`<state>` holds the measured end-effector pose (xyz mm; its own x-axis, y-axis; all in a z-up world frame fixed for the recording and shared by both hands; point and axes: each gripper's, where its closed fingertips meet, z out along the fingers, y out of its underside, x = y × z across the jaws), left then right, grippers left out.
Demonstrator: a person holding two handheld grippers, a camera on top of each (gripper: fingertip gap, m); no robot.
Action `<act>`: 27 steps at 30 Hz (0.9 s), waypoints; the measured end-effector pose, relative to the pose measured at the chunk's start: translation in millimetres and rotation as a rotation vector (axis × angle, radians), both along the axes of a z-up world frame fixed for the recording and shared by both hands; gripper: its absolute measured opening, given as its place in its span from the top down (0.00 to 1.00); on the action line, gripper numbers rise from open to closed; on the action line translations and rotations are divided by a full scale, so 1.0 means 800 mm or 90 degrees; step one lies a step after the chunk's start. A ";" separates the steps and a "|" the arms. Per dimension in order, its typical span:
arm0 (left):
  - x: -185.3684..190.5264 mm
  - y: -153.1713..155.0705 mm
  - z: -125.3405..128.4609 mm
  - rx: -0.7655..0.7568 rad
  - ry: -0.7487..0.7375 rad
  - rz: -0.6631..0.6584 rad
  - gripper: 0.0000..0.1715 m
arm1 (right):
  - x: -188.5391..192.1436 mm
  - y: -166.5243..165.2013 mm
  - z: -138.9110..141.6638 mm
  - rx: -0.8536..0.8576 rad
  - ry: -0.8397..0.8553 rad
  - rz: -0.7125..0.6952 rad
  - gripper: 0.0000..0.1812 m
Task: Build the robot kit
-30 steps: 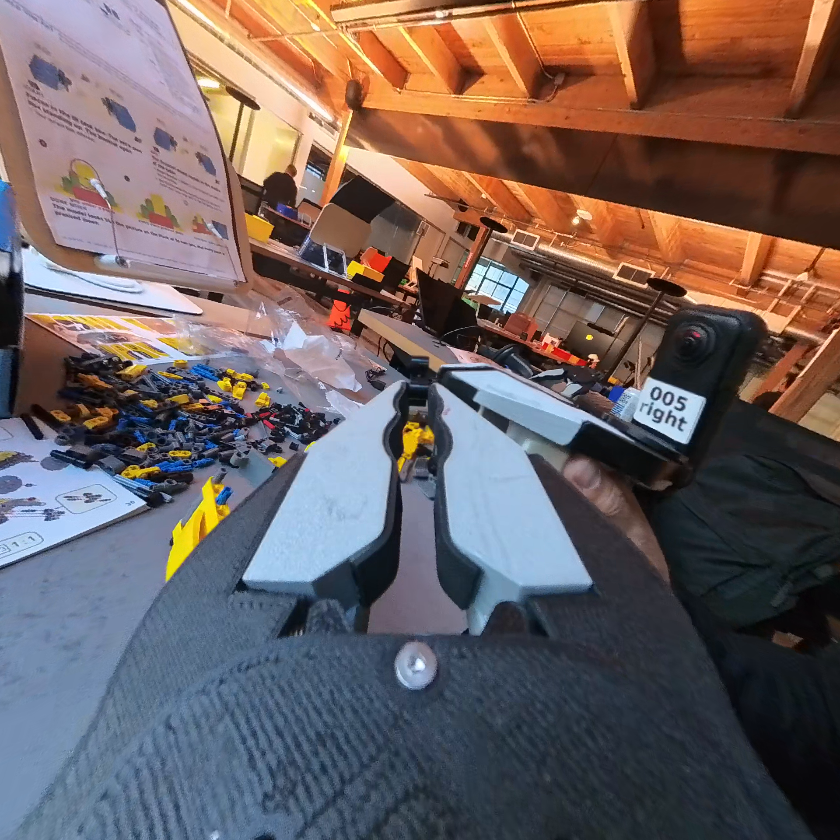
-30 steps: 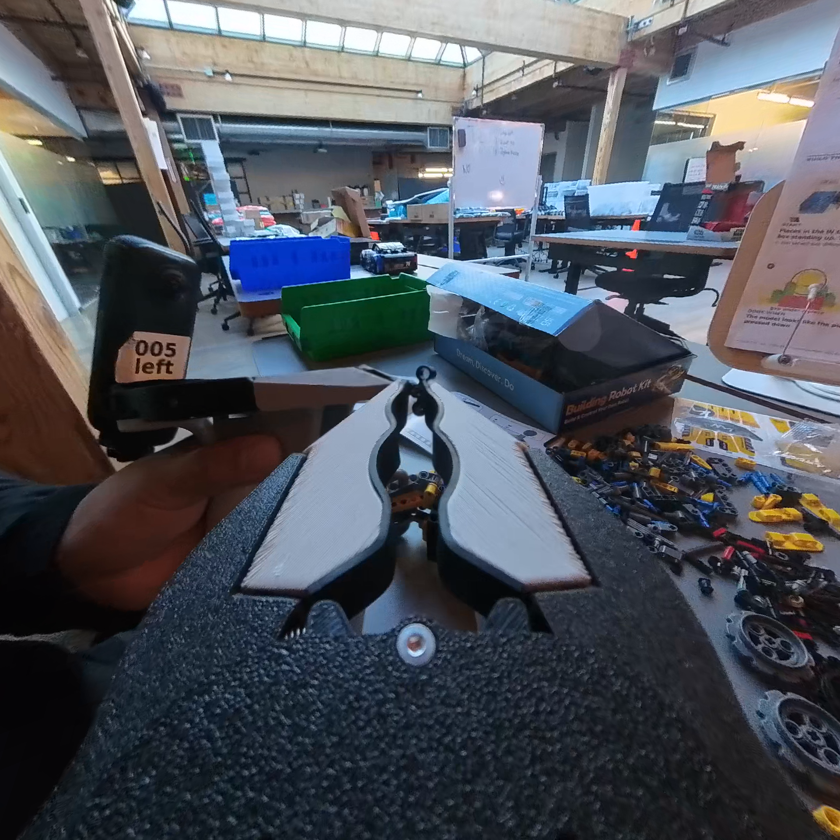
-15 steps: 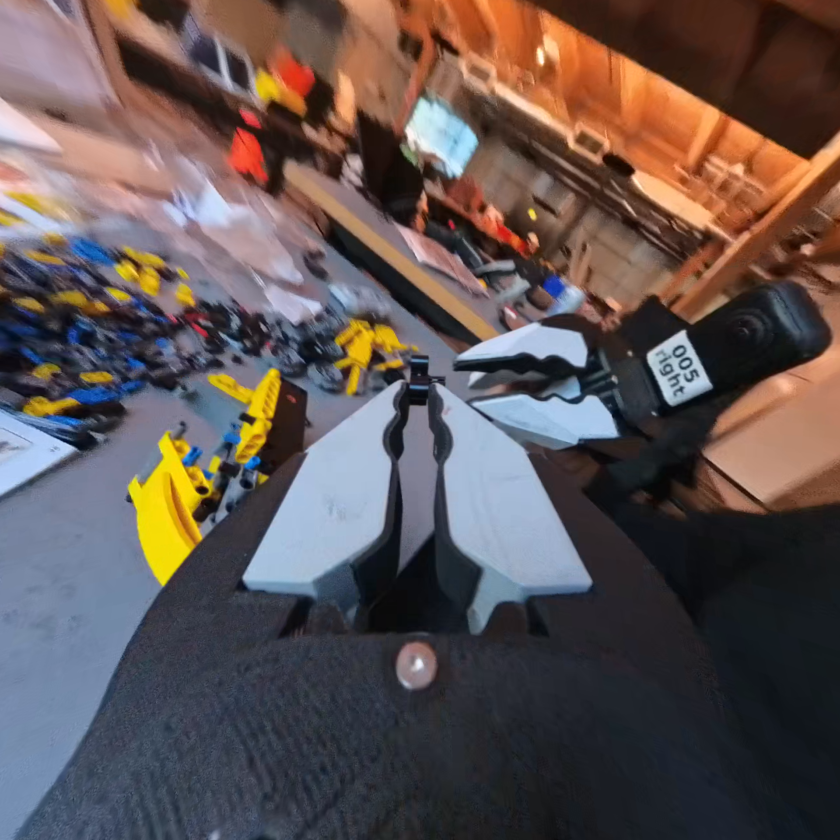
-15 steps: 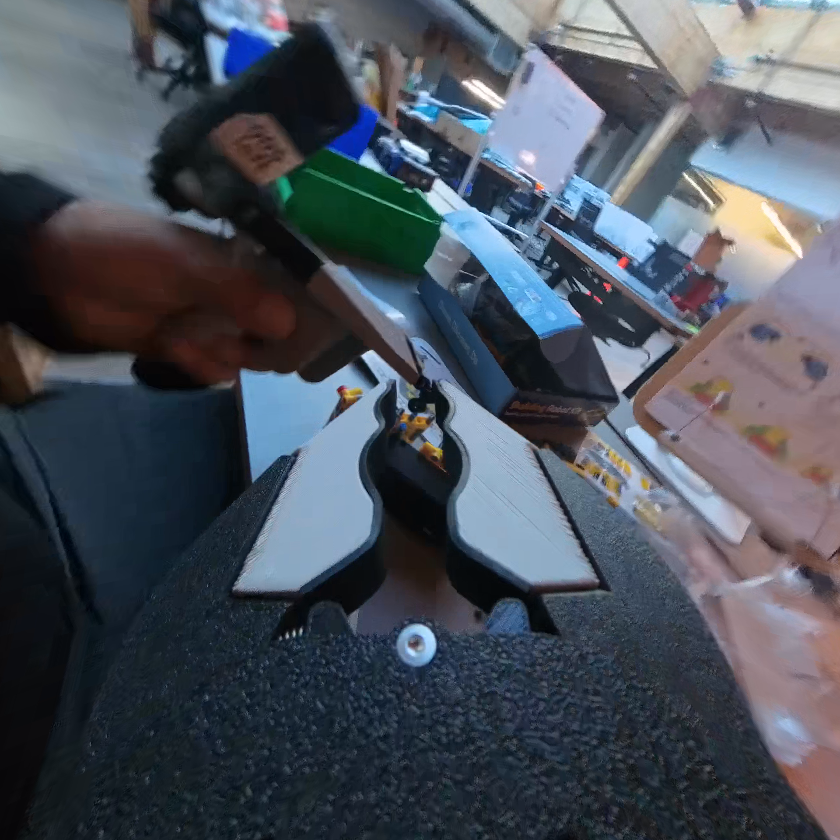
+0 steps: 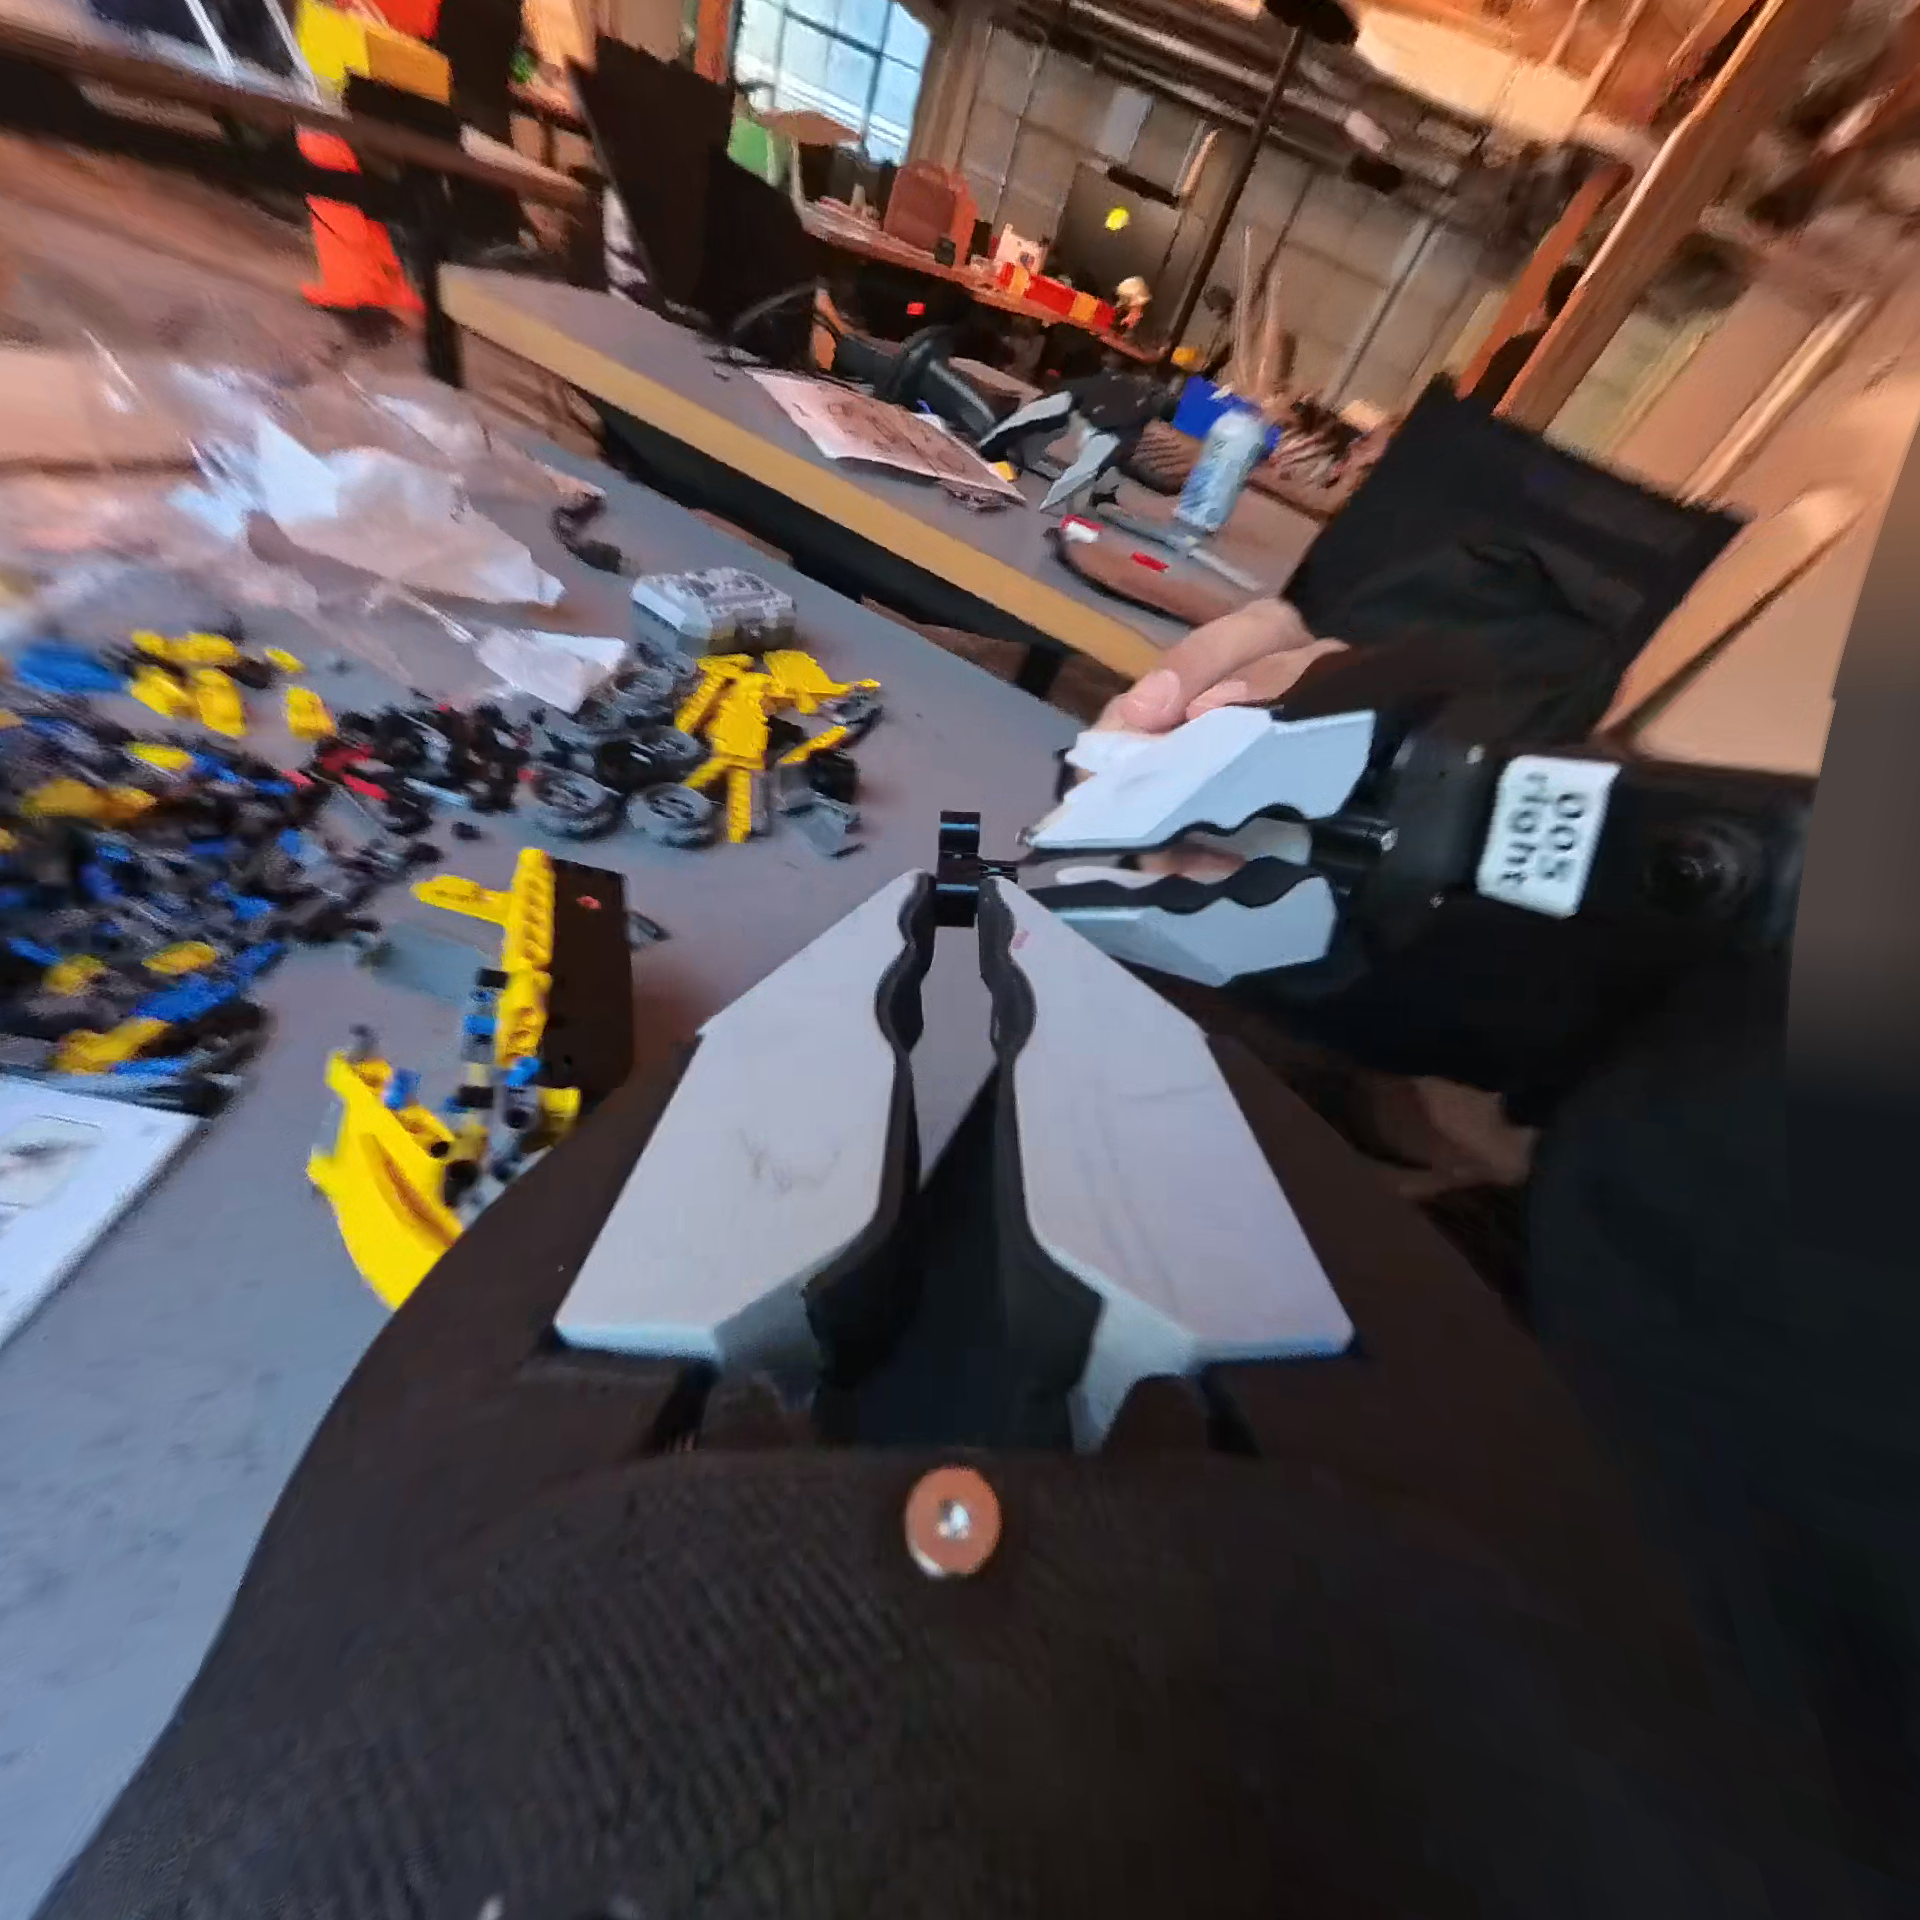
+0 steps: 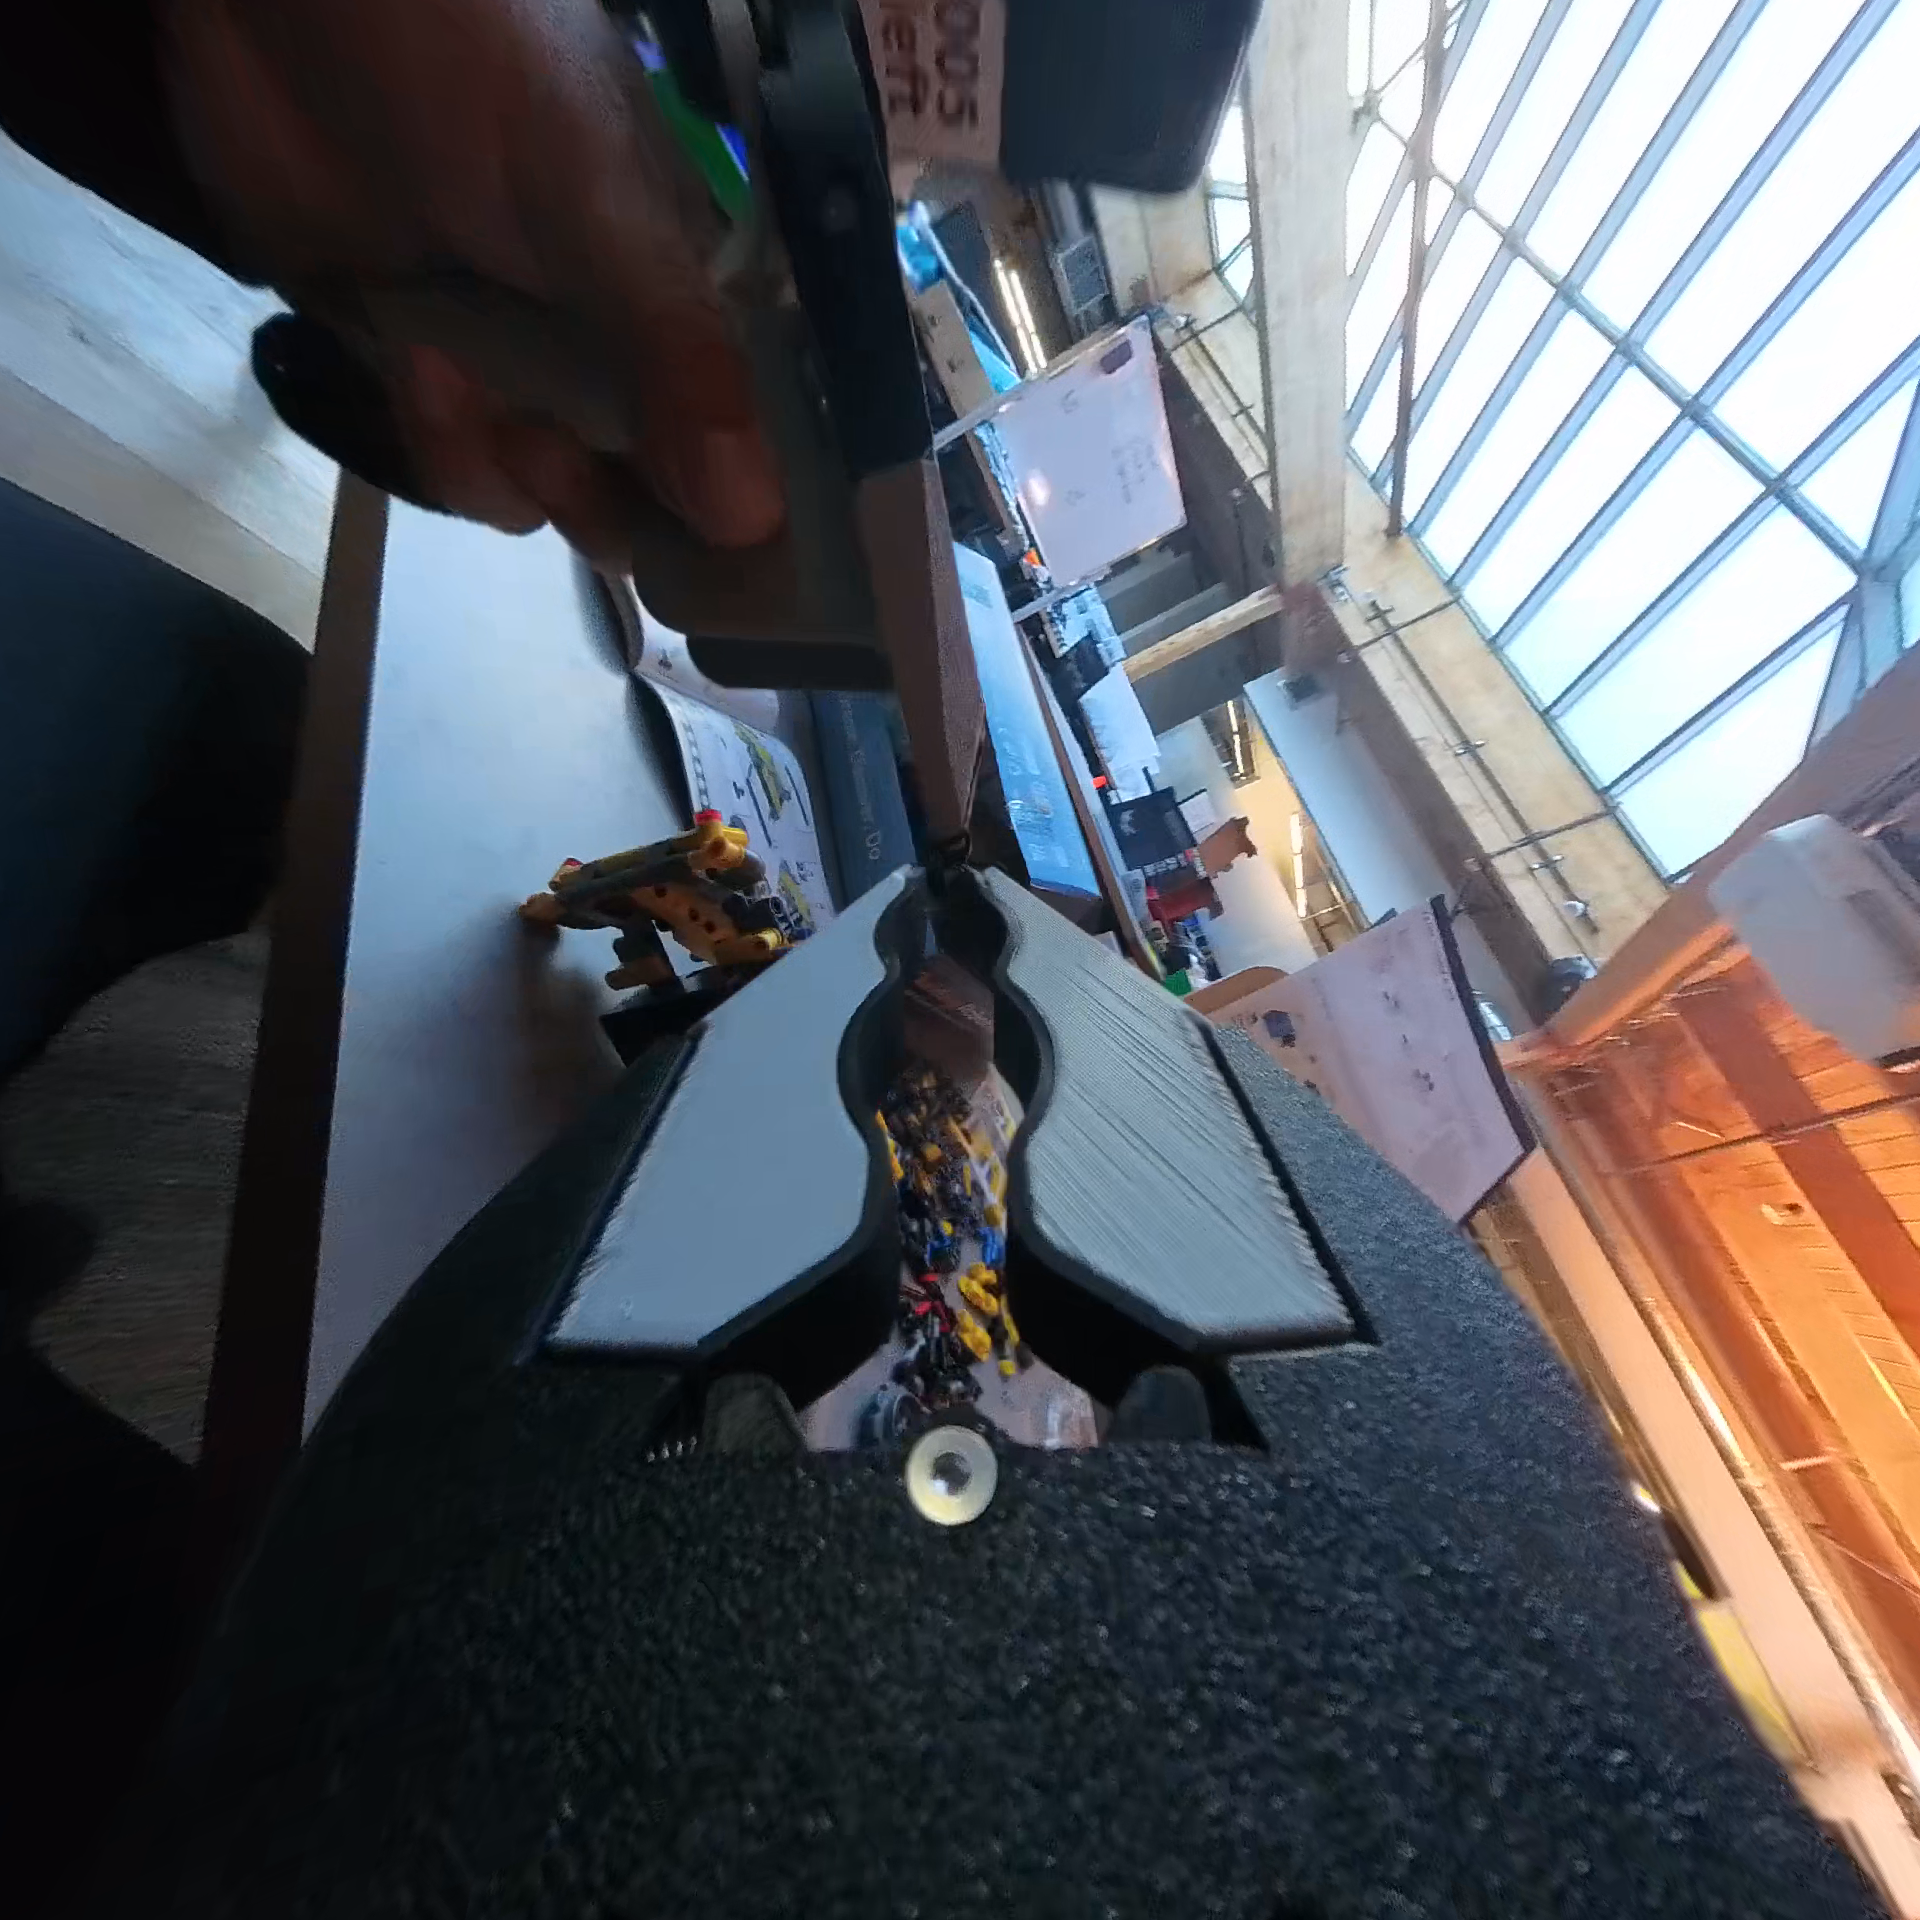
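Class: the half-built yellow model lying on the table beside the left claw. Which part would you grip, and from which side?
Probably the straight yellow beam along the top of the model, from above. It is narrow with flat parallel sides, lies exposed and faces up; the curved scoop at the near end looks too wide and rounded.

Yellow/blue/black bricks [image 5: 312, 790] on grey table [image 5: 135, 1455]; black connector [image 5: 958, 862] btwn grey jaws.

Right hand-held gripper [image 6: 948, 883] pinches small black piece [image 6: 950, 854]

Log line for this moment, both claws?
left claw: shut on black pin | right claw: tips at same pin, grip unclear | yellow model on table, untouched
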<state>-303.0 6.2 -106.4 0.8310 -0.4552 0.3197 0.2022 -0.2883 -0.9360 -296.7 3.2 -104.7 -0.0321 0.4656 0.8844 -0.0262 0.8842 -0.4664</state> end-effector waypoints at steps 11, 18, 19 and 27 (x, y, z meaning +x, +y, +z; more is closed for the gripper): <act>0.002 -0.005 0.003 0.158 0.470 0.168 0.97 | 0.000 0.004 -0.005 -0.096 0.025 -0.001 0.95; -0.003 -0.007 -0.010 0.128 0.476 0.188 0.97 | -0.007 -0.004 -0.012 -0.071 0.038 -0.003 0.94; -0.006 -0.007 -0.011 0.111 0.447 0.186 0.97 | -0.008 -0.007 -0.013 -0.068 0.036 0.000 0.94; -0.008 -0.007 -0.022 0.021 0.263 0.129 0.97 | -0.014 -0.010 -0.024 -0.065 0.014 0.000 0.94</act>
